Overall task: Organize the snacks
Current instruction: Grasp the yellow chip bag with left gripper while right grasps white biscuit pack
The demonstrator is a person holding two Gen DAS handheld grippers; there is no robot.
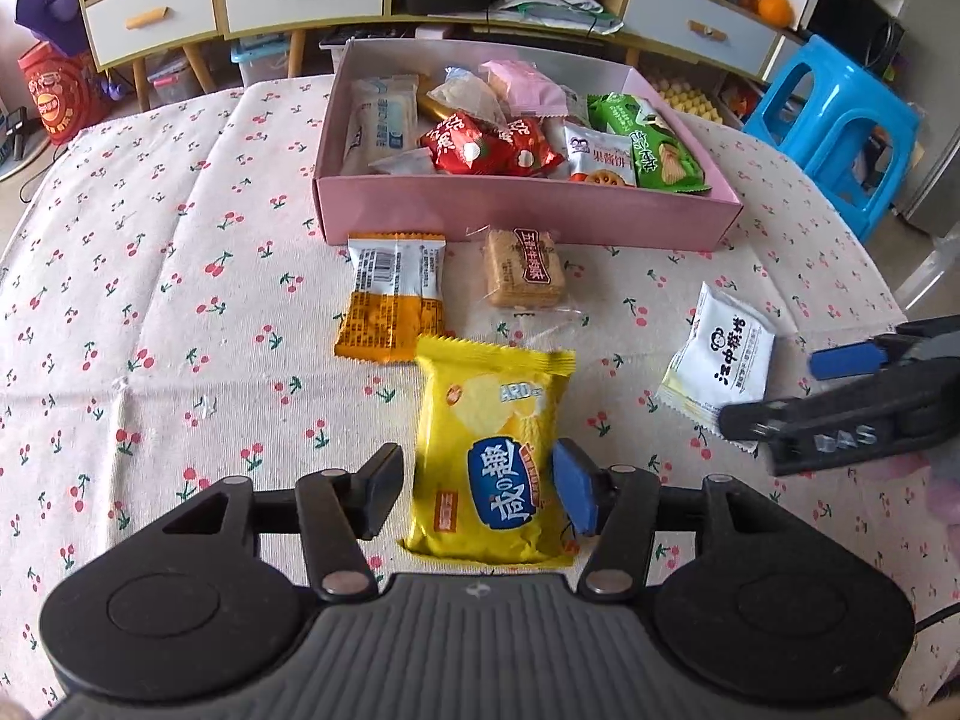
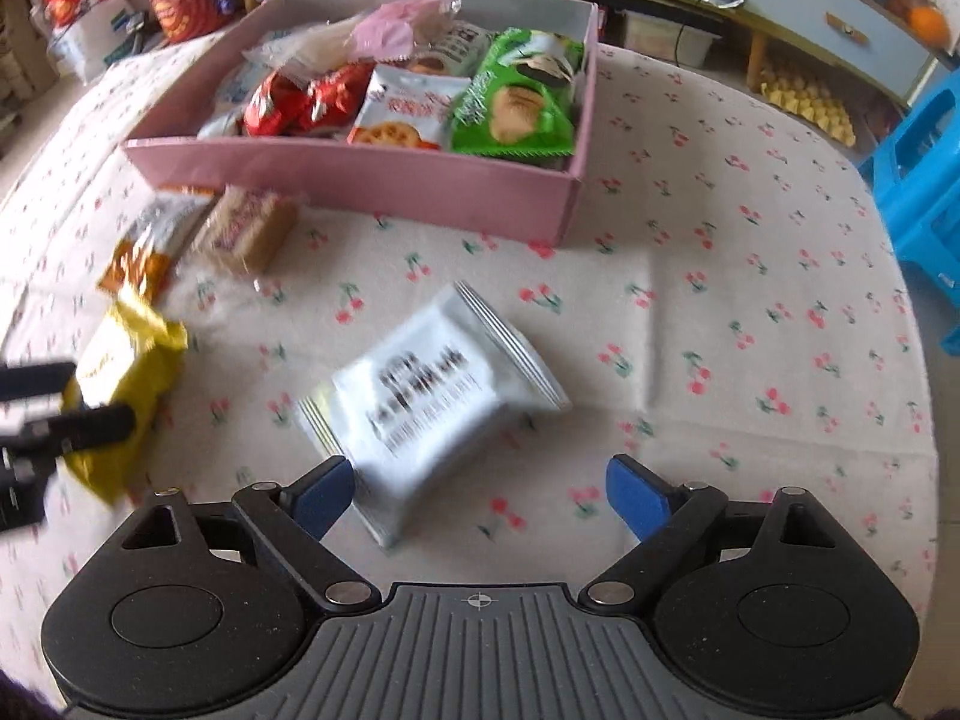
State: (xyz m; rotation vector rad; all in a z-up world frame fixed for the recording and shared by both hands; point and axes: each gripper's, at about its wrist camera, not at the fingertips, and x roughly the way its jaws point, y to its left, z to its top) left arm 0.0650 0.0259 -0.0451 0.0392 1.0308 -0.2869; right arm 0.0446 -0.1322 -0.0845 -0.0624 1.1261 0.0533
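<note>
The left gripper (image 1: pixel 477 495) has its jaws spread around the yellow chip packet (image 1: pixel 489 456), the blue pad touching its edge, the black one just clear. The right gripper (image 2: pixel 480 495) holds its jaws wide over the white packet (image 2: pixel 435 405). Beyond lie an orange packet (image 1: pixel 393 297) and a biscuit pack (image 1: pixel 524 269), just before the pink box (image 1: pixel 528 210) of snacks at the tabletop's (image 1: pixel 180 276) far edge.

Cream tablecloth (image 1: pixel 180 276), red cherry print; pale pink cardboard box (image 1: pixel 528 210); yellow foil snack packet (image 1: pixel 492 450), blue label; orange-and-silver wrapper (image 1: pixel 393 294); white sachet (image 2: pixel 444 396), black lettering; bright blue plastic stool (image 1: pixel 834 120)
</note>
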